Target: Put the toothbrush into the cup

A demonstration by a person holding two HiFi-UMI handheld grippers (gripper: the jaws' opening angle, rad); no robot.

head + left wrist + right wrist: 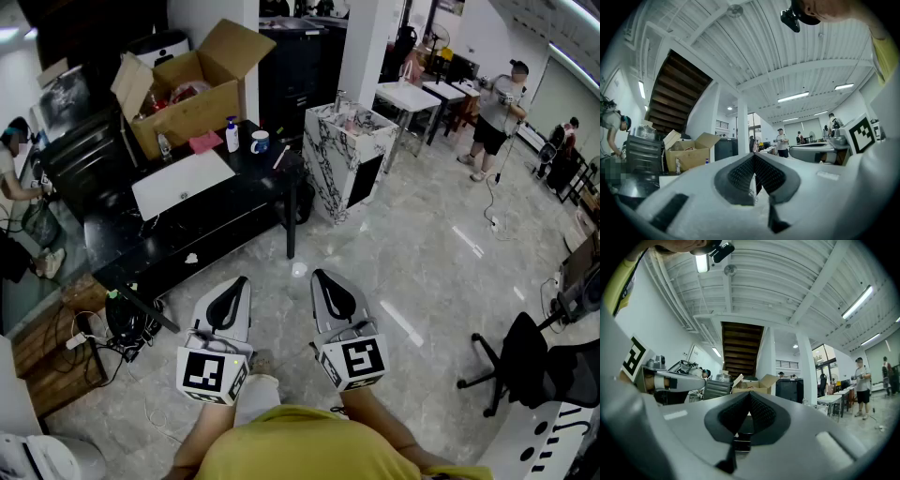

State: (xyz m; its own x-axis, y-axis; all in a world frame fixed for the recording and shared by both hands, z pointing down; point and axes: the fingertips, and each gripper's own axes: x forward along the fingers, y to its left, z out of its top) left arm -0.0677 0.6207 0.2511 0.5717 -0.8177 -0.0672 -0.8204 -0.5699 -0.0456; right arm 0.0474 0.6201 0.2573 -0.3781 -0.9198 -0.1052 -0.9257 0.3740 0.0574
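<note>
The left gripper [242, 282] and right gripper [321, 276] were pressed together, empty; the thin toothbrush [280, 157] looked light, best pinched mid-handle

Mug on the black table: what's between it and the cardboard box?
A white bottle with a blue top stands between the mug and the cardboard box; the head view shows it.

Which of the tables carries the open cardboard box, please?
The black table at the left holds the cardboard box; the white tables at the upper right don't.
</note>
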